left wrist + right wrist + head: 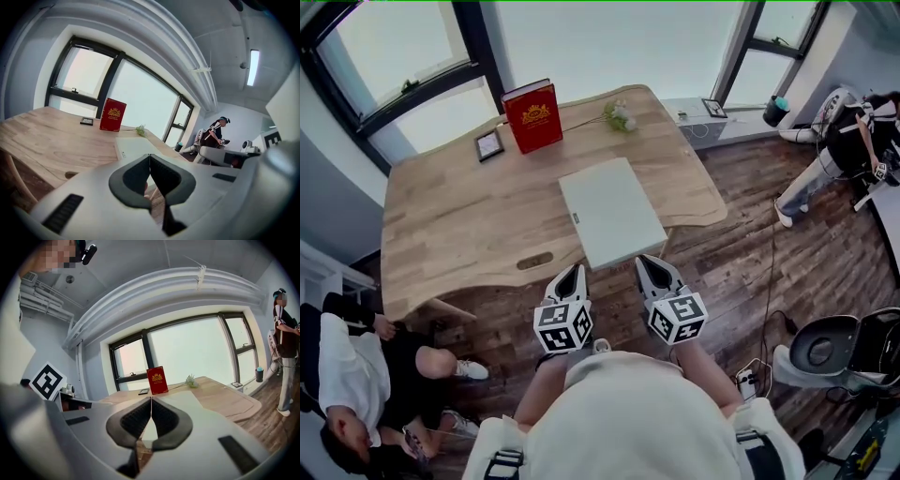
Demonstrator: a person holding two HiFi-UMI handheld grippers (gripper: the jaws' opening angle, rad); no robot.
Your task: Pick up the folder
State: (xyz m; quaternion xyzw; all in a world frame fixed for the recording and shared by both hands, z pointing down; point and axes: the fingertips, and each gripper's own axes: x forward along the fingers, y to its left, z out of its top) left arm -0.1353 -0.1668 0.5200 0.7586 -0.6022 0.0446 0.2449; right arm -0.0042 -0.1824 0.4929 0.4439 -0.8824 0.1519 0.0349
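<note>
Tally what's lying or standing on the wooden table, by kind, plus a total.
white folder: 1
red book: 1
small dark frame: 1
flower sprig: 1
Total: 4

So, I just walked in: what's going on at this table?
A person holds a two-jaw gripper in each hand. The left gripper and the right gripper are both shut and empty, just short of the flat white folder, which lies on the light wooden table with its near end at the table's edge. A red book stands at the far side.
</note>
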